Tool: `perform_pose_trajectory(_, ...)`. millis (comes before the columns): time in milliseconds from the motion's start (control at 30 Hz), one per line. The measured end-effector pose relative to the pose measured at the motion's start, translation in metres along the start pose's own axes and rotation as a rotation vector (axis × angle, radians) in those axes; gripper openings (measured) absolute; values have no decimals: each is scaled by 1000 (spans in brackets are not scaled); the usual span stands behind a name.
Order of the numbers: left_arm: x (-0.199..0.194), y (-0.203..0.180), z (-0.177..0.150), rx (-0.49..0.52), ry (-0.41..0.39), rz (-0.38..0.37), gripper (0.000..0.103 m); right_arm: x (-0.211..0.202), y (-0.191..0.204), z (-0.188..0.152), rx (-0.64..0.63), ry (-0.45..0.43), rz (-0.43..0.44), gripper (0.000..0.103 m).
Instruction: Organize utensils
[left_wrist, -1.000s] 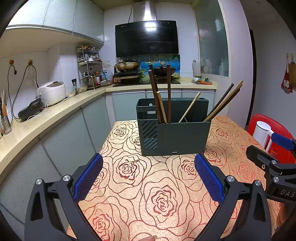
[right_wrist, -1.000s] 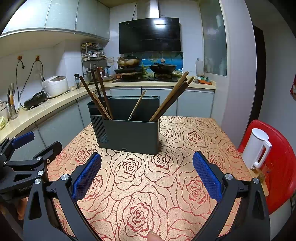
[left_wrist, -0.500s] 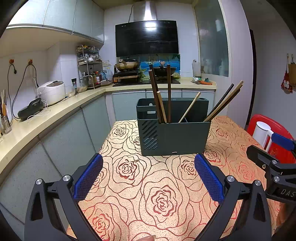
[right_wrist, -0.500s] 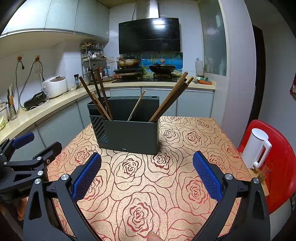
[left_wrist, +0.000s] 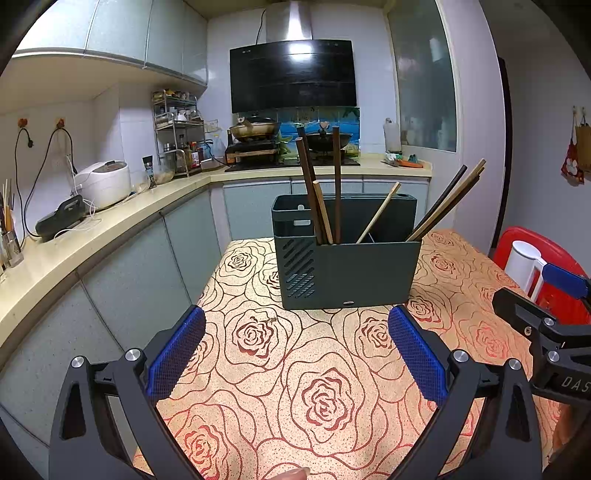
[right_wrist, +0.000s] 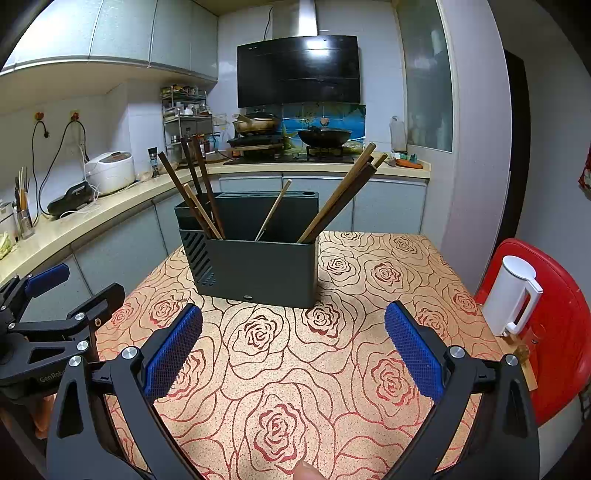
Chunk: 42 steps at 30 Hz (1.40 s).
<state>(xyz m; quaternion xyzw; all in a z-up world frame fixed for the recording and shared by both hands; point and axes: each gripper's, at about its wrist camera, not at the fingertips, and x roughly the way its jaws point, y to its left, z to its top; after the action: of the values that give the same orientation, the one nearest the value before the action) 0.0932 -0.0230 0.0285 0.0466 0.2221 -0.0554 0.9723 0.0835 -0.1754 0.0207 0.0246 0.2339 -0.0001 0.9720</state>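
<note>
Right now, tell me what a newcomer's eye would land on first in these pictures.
The dark green utensil holder stands mid-table on the rose-patterned tablecloth, with chopsticks fanning out of it at its left end, middle and right end. Both grippers, left and right, hover open and empty in front of it, blue pads wide apart. At the table's right stands a white kettle against a red chair.
</note>
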Motion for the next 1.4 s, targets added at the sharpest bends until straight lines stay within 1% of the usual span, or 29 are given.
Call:
perform_pose_trajectory(433, 0, 0, 0, 0, 1, -1, 96, 0, 1, 0, 0, 0, -1, 96)
perform_pose_trajectory(967, 3, -2, -3, -3, 15, -20, 96, 1, 0, -1, 0, 2, 0, 96)
perform_pose_trajectory(1400, -1, -6, -5, 26, -11, -5, 96, 3, -3, -6, 10, 13, -5, 96)
